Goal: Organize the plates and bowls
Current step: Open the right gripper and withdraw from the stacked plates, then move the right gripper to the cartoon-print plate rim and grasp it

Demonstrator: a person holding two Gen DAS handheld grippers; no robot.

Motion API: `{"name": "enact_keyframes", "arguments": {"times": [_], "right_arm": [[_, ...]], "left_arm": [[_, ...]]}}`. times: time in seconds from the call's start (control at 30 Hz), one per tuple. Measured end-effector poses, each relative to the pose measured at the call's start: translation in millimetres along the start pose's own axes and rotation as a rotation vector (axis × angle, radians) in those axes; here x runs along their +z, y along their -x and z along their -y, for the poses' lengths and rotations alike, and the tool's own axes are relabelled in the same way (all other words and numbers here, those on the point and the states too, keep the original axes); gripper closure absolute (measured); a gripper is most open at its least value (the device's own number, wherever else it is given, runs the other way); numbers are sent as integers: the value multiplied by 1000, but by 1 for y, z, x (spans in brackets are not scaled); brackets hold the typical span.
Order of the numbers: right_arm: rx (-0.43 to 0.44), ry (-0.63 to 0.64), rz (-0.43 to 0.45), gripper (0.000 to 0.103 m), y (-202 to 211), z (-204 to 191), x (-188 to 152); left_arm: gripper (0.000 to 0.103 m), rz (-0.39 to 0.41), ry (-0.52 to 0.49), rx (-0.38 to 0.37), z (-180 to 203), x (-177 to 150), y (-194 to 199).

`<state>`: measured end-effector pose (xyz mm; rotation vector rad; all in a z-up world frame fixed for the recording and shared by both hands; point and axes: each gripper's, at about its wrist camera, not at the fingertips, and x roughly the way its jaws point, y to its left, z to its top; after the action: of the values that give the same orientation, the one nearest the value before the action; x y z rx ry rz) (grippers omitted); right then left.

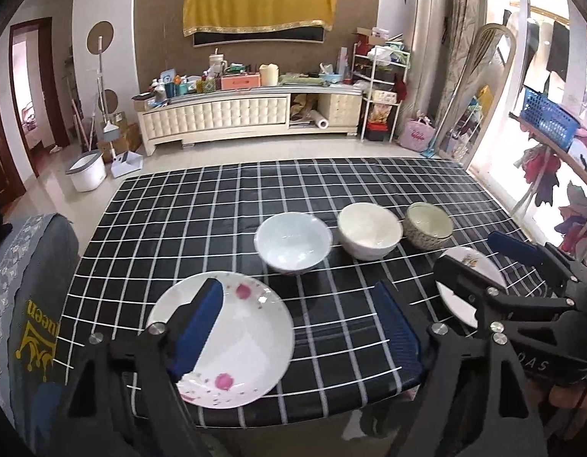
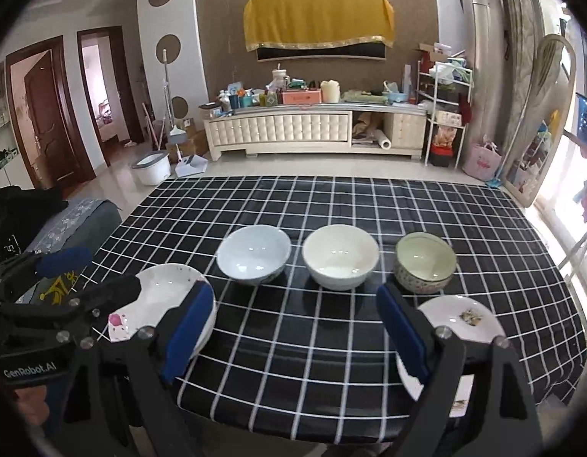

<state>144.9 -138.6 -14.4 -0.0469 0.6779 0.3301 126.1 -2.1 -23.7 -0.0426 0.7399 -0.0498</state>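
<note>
As nothing is stacked: task at start
bowls: three, ahead of tongs
plates: two, separate
left tongs: released
right tongs: released

A black tablecloth with white grid lines covers the table, and a grey chair cover with a yellow crown print sits at its left edge. Against the far wall stands a long cream cabinet crowded with bottles and boxes, under a yellow cloth draped over a screen. A white bucket and a mop stand left of the cabinet, a white wire shelf and a pink bag to its right
</note>
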Motion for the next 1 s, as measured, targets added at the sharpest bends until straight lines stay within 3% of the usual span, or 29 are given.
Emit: {"name": "enact_keyframes", "arguments": {"times": [0.37,0.63,1.0], "right_arm": [[-81,-50,1,13,22,51,-2],[-144,-88,-29,13,26,93,-6],[-188,-156,-121,13,0,154,-20]], "left_arm": [[23,-3,-64,-90,56,17,-12],[23,-48,-142,-126,105,25,-37],[23,-174,-155,-180,148,30,-100]]}}
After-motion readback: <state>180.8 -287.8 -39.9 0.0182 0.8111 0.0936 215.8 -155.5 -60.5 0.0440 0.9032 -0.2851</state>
